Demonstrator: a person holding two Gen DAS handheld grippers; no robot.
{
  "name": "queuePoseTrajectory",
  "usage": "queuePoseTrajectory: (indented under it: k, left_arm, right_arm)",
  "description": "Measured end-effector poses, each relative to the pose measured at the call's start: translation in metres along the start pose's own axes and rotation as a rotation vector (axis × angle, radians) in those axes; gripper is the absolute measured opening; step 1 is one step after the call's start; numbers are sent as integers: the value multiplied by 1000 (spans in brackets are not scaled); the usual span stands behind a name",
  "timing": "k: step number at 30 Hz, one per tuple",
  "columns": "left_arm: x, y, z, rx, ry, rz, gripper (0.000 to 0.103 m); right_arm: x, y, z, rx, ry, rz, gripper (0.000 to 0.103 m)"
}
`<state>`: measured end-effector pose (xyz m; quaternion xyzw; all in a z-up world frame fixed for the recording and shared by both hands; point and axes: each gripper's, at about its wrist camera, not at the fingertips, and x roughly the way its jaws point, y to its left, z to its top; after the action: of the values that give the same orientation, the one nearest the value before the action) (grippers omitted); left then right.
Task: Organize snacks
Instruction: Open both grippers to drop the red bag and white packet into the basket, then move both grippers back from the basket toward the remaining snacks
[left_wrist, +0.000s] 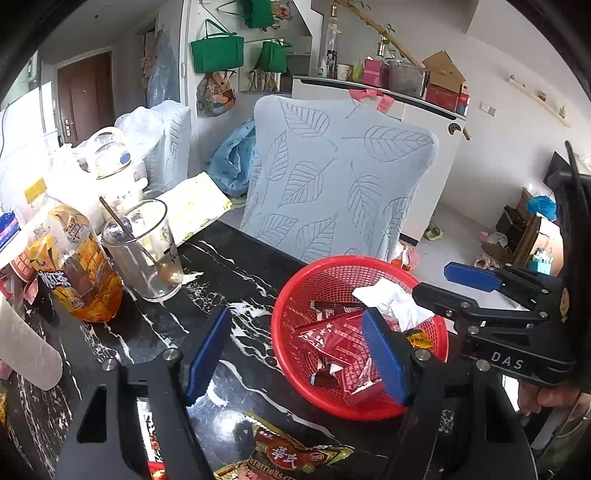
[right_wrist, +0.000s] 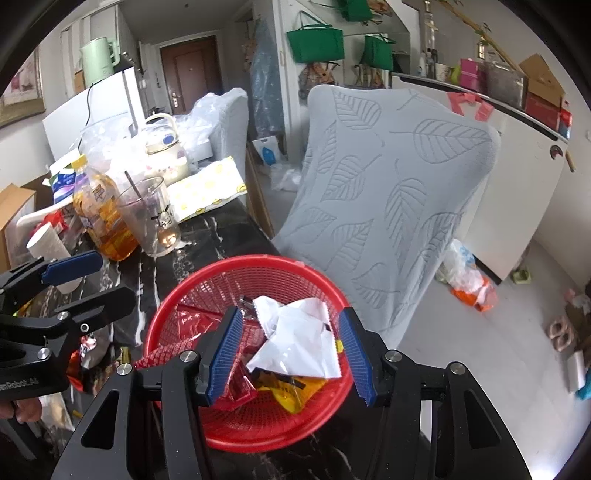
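Snacks (right_wrist: 295, 343) lay in a heap inside the red basket (right_wrist: 207, 280): a white wrapper on top, red packets and a yellow one under it. The basket sat on the black marble tabletop (left_wrist: 229, 280), close to the edge by the chair (right_wrist: 399, 192) with the leaf cover. It looked like the place where all the snacks were meant to go.

The right gripper (right_wrist: 291, 354) hung over the basket, tipped down. Its jaws stood apart, one blue pad on each side of the white wrapper, and neither pad pressed on it. My guess was that the wrapper was let go there so it would stay in the basket.

The left gripper (left_wrist: 295, 354) waited at the basket's near side. Its jaws stood open with nothing between them. One blue pad was over the tabletop and the other over the basket's red packets.

A gold and red snack bag (left_wrist: 288, 458) lay on the tabletop near the front edge, not yet in the basket. I think it was the next thing to pick up.

Farther along the tabletop stood a glass (left_wrist: 147, 251) with a spoon in it and a bottle of tea (left_wrist: 77, 269).
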<state>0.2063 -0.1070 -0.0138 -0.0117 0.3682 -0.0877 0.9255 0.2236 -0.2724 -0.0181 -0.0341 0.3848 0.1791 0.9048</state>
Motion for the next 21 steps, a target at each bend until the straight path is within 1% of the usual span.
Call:
queuePoseTrajectory:
  k: [6, 9, 11, 17, 21]
  left_arm:
    - [-12, -5, 1, -7, -17, -7, 72]
    - [-21, -8, 2, -2, -23, 17, 72]
    - [-29, -10, 3, 2, -37, 38, 72]
    - [-61, -10, 5, -2, -84, 39, 72]
    - [-88, -13, 4, 6, -133, 49, 72]
  right_arm:
    - [-14, 0, 0, 1, -11, -12, 54]
    - [-24, 0, 2, -1, -29, -16, 54]
    - [-33, 2, 3, -2, -45, -12, 54]
    - [-64, 13, 8, -19, -106, -7, 54]
    - [-89, 24, 9, -29, -152, 2, 54]
